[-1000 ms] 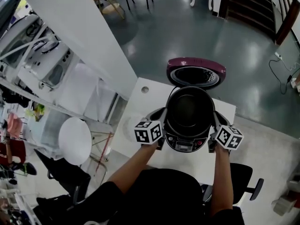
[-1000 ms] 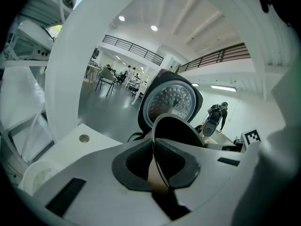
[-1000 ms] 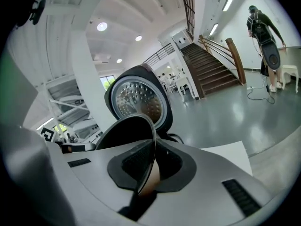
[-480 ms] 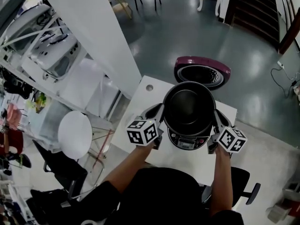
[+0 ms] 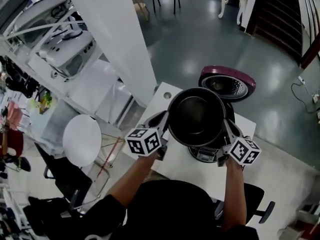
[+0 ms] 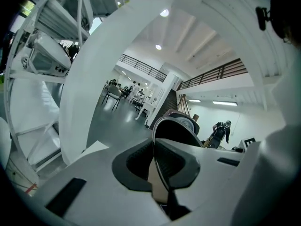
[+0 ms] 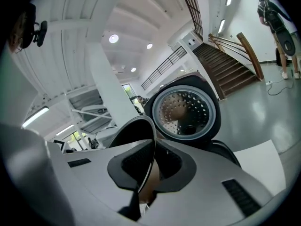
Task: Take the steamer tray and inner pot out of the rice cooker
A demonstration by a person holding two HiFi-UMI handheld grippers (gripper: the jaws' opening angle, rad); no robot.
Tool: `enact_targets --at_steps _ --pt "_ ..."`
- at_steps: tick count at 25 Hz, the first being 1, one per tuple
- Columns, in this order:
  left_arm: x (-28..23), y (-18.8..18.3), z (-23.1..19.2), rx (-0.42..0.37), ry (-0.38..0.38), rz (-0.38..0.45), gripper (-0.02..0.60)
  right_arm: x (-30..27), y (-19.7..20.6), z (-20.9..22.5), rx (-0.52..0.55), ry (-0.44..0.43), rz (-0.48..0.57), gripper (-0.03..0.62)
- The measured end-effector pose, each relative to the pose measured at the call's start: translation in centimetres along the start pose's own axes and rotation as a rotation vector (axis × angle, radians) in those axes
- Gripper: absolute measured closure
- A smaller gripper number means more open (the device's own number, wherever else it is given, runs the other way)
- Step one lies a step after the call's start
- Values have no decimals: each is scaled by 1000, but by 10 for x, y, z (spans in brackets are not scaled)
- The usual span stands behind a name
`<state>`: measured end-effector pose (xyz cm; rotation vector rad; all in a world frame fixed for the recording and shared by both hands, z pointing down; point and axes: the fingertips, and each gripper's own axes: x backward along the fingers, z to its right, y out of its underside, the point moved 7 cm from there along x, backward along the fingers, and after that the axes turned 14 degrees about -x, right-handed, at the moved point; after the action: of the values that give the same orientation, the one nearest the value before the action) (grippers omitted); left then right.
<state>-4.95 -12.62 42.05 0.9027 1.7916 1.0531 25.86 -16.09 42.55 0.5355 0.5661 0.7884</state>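
The inner pot [image 5: 196, 115] is held above the rice cooker [image 5: 207, 154], with its rim grasped at the left by the left gripper [image 5: 167, 126] and at the right by the right gripper [image 5: 225, 130], fingers clenched on the thin edge. Pot removal is in hand. Next, it must be carried level to bare table [image 5: 172, 166].

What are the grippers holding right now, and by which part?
Both grip the inner pot by its rim: left gripper on one side, right gripper opposite.

The inner pot [image 5: 196, 115] is above the rice cooker [image 5: 206, 154].
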Motion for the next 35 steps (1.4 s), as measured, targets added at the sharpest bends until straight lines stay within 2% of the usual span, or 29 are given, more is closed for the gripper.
enact_targets --at_steps 6,15,23,28,35 --pt "29 -4 -36 11 -29 6 566 -28 23 -25 -53 -52 -41 583" --pt "70 3 -104 42 -69 -33 566 -71 75 -67 -59 -62 -108 583" --pt "90 19 -155 61 -79 -76 566 -98 119 -90 -59 -37 -140 583" --pt "100 37 -183 35 -77 -119 566 -113 151 -94 -73 5 -174 583" --pt "106 72 -218 66 -53 -183 566 -124 194 -92 -99 75 -214 583"
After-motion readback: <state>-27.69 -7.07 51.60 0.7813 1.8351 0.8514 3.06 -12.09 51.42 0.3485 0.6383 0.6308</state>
